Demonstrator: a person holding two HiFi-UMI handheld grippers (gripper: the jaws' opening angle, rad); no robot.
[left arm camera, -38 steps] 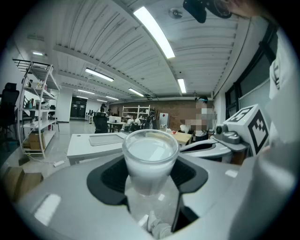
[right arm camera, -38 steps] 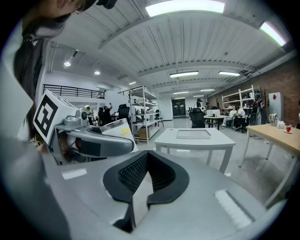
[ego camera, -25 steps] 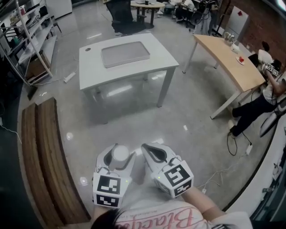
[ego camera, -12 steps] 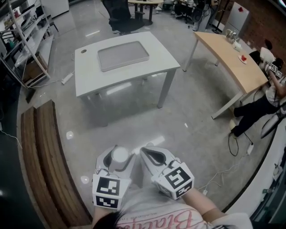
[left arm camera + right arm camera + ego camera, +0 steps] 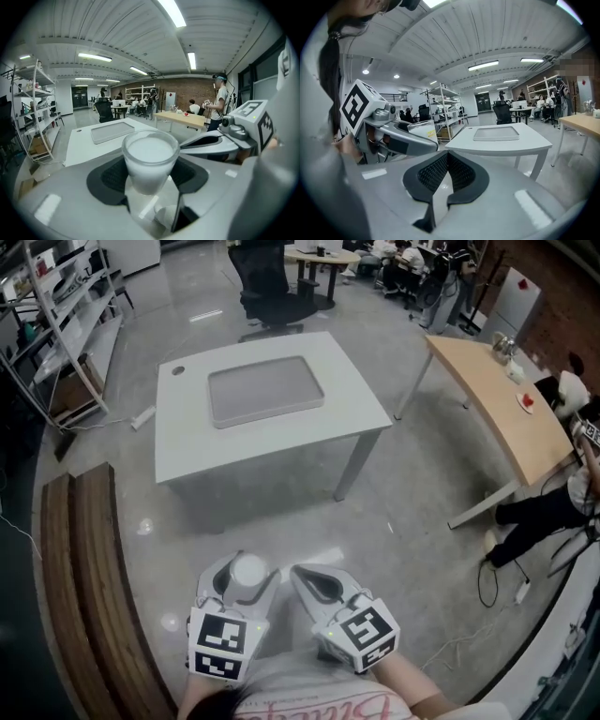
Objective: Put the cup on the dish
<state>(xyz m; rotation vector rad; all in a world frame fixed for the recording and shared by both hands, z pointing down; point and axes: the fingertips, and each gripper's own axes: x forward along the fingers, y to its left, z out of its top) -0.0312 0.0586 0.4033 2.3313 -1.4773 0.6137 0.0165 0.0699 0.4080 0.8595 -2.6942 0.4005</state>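
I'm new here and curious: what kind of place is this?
Likely an open lab or workshop office: storage shelves, a white table, a wooden desk and people at desks behind.

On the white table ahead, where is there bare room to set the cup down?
The grey tray is empty. Bare tabletop runs between tray and near edge, with narrower strips on either side. Nothing is crowded; there is only a small hole at the far-left corner.

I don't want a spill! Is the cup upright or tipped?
Upright. The cup stands between the jaws of the left gripper, its round rim level on top.
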